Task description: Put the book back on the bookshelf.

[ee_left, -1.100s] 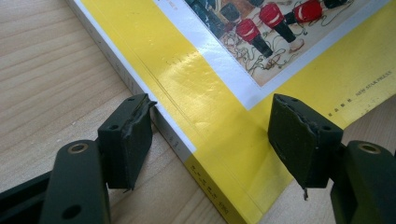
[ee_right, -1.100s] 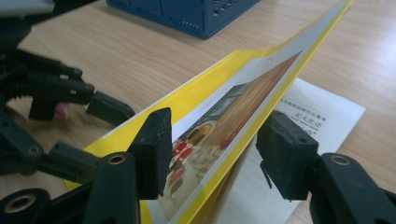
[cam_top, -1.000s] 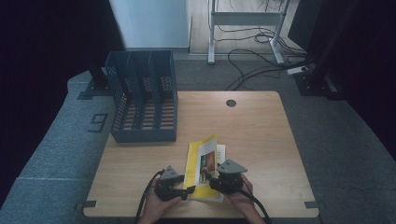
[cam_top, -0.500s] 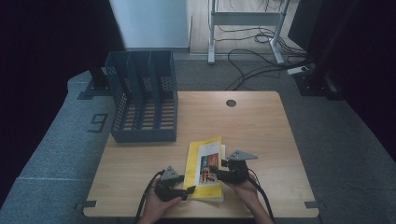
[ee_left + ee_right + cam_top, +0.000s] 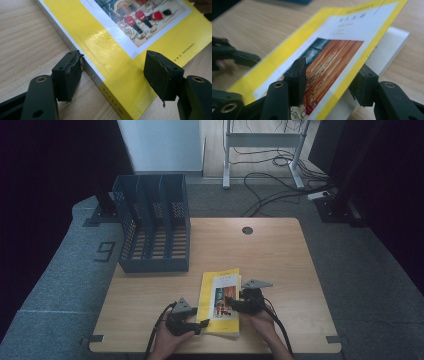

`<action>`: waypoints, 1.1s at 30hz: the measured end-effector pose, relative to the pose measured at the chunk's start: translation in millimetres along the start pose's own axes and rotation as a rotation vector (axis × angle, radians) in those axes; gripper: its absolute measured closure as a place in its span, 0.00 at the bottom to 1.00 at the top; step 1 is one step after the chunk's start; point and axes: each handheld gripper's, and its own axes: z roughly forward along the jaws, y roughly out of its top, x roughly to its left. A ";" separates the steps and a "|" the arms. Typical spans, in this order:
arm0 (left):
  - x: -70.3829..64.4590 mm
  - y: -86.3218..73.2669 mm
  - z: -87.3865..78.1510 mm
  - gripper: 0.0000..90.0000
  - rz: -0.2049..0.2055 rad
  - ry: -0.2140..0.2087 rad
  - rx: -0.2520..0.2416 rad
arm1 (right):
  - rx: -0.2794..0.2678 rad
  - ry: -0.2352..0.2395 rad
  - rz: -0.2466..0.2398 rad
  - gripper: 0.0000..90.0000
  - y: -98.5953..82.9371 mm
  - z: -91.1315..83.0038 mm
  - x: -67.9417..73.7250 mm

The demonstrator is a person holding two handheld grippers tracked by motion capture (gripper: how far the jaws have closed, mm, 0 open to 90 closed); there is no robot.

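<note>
A yellow book [image 5: 220,292] with a picture on its cover lies near the table's front edge. My left gripper [image 5: 202,324] is at its near left corner. In the left gripper view it [image 5: 112,72] stands open, its jaws straddling the spine corner of the book [image 5: 120,62]. My right gripper [image 5: 231,302] is at the book's right edge. In the right gripper view it [image 5: 330,80] is open, with the front cover [image 5: 329,52] raised between its jaws, one jaw above and one beneath, over the white page block [image 5: 392,47].
A dark blue slotted file organiser [image 5: 152,230] stands at the back left of the wooden table [image 5: 280,255]. A round cable hole [image 5: 247,230] sits near the far edge. Cables and desk legs lie on the floor beyond.
My right gripper has shifted a little farther along the book's right edge. The left gripper has stayed at the near left corner.
</note>
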 end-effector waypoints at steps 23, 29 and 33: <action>-0.2 0.0 0.2 0.34 0.000 0.002 -0.001 | -0.094 0.055 0.058 0.85 -5.1 0.6 0.5; 0.3 0.5 0.5 0.33 0.000 0.000 0.001 | -0.121 0.067 0.054 0.89 -4.6 -0.7 2.8; 0.0 0.4 0.5 0.33 0.001 0.002 0.000 | -0.133 0.049 0.036 0.91 -5.4 -1.4 6.5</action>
